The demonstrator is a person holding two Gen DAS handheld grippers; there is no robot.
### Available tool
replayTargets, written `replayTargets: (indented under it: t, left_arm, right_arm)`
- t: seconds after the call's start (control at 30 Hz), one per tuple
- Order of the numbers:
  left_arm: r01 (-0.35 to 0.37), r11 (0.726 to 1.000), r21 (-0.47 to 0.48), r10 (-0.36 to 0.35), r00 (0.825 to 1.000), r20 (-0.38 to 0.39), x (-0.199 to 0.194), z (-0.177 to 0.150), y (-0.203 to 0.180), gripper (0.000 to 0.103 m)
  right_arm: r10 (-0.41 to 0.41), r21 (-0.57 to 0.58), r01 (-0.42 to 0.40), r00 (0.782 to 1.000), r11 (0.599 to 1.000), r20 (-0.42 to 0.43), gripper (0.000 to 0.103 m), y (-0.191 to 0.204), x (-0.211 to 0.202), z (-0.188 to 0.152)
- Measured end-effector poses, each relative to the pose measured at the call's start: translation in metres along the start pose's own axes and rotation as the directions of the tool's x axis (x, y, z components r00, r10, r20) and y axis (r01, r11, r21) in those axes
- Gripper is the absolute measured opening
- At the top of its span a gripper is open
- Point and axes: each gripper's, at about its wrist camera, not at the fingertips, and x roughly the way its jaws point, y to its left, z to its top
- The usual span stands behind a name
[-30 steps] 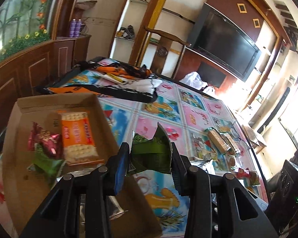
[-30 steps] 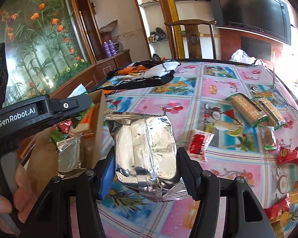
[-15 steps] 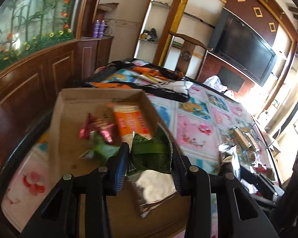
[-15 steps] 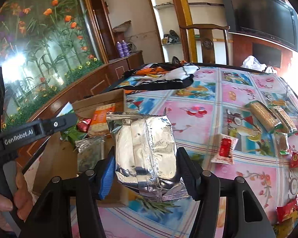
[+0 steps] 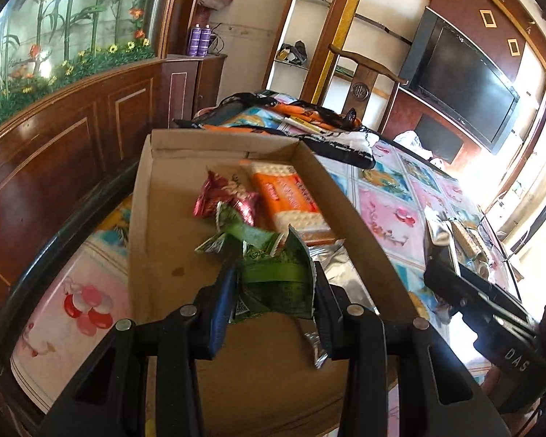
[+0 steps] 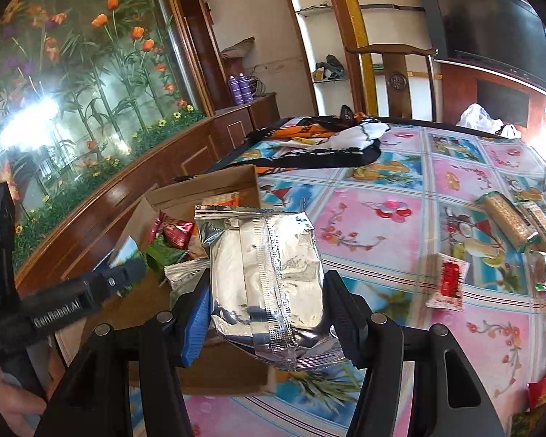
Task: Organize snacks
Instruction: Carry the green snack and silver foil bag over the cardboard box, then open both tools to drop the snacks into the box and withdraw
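Observation:
My left gripper (image 5: 273, 284) is shut on a green snack packet (image 5: 276, 287) and hangs over the shallow cardboard box (image 5: 153, 218). In the box lie an orange cracker pack (image 5: 289, 200), a red wrapped snack (image 5: 225, 200), a green packet (image 5: 244, 235) and a silver packet (image 5: 340, 273). My right gripper (image 6: 269, 298) is shut on a puffy silver foil bag (image 6: 269, 269), held above the box's right edge (image 6: 253, 182). The left gripper (image 6: 102, 284) shows at the left of the right wrist view.
Loose snacks lie on the flowered tablecloth (image 6: 382, 189) to the right: two long cracker packs (image 6: 506, 225), a white-and-red sachet (image 6: 449, 284) and red packets (image 6: 544, 388). A black-orange cloth (image 6: 327, 145) lies at the table's far end. A wooden cabinet (image 5: 54, 145) runs along the left.
The left gripper with the green packet has swung left from above the tablecloth to over the box. The right gripper with the silver bag has drifted toward the box.

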Motion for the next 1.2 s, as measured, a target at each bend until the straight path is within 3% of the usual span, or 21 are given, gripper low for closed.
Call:
replayTargets:
  t: [0.33,0.93,1.2]
  left_arm:
    - [-0.024,0.999,0.026,0.025,0.999,-0.025,0.012,-0.013,0.005,0.039]
    - [-0.036,0.999,0.035,0.038,0.997,-0.064,0.013,-0.024,0.009,0.040]
    - [-0.044,0.999,0.026,0.046,0.997,-0.068,0.004,-0.022,0.010,0.051]
  right_arm:
    - [0.081,-0.037,-0.085,0.992,0.996,-0.095,0.064,0.035,0.037,0.004]
    - [0.185,0.043,-0.180,0.966,0.983,-0.181,0.065,0.035,0.067,0.002]
    - [0.262,0.075,-0.252,0.948,0.965,-0.183,0.070,0.034,0.062,0.003]
